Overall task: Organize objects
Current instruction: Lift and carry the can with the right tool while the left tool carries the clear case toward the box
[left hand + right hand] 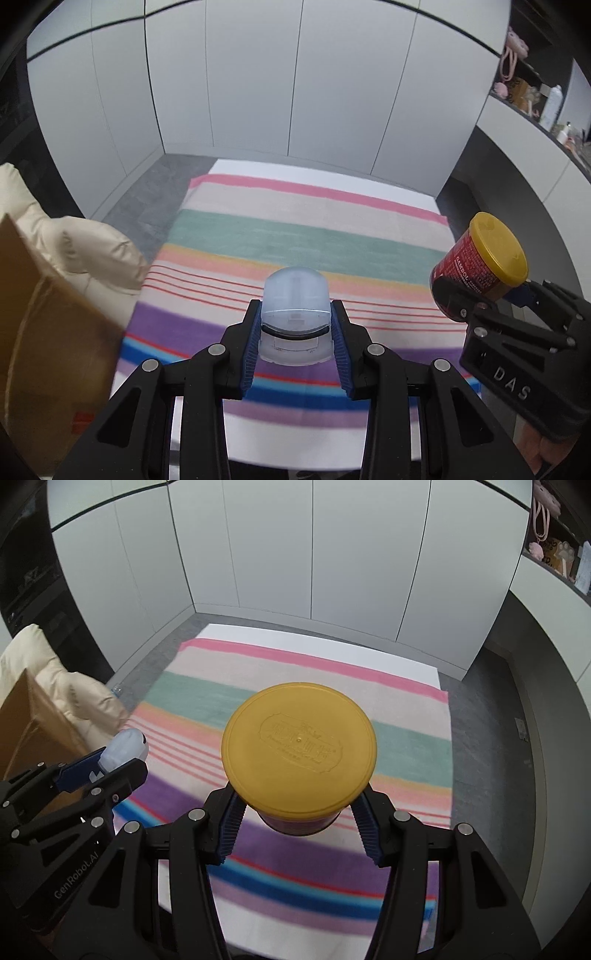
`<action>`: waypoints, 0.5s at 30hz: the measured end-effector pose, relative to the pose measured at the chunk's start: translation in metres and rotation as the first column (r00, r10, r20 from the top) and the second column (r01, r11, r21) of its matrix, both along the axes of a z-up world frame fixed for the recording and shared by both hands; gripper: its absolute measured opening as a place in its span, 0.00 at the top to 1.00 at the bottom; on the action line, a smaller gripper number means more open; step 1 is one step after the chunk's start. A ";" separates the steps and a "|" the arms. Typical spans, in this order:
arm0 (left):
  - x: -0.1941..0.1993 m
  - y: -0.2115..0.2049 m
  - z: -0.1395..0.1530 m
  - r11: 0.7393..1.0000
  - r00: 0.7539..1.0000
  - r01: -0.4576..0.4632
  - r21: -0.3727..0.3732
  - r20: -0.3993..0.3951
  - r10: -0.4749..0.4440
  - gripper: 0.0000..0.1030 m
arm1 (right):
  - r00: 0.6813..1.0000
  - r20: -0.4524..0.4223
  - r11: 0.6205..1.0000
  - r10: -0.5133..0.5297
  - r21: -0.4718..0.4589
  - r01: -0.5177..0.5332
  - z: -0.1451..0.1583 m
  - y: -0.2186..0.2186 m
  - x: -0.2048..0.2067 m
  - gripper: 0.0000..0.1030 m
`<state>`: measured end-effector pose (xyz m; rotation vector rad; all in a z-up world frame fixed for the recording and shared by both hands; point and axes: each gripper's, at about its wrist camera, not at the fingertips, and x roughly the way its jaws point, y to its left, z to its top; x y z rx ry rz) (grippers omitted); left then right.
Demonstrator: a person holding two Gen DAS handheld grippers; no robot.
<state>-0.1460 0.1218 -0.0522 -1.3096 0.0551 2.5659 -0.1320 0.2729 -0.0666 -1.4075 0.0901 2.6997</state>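
My left gripper (295,332) is shut on a pale blue translucent container (294,306) with a domed cap, held in the air above the striped cloth (277,240). My right gripper (297,814) is shut on a red can with a yellow lid (299,744), also lifted off the table. In the left wrist view the red can (480,258) and the right gripper (484,299) hang at the right edge. Seen from the right wrist, the left gripper (118,766) holds the blue container (123,747) at the left.
A brown cardboard box (48,339) stands at the left, with a cream padded jacket (74,240) behind it. The striped cloth covers a white table (295,637) before white cabinet doors (258,81). Shelves with small items (546,99) are at the upper right. Grey floor surrounds the table.
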 end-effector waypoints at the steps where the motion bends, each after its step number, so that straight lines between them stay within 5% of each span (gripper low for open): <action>1: 0.007 -0.003 0.005 1.000 1.000 0.000 0.003 -0.010 0.000 0.65 | 1.000 0.001 1.000 0.002 -0.006 -0.002 0.006 -0.002 0.007 0.46; 15: 0.055 -0.028 0.043 0.998 0.997 0.025 0.062 -0.068 -0.021 0.65 | 0.999 -0.041 0.999 0.035 -0.009 -0.035 0.041 -0.009 0.063 0.45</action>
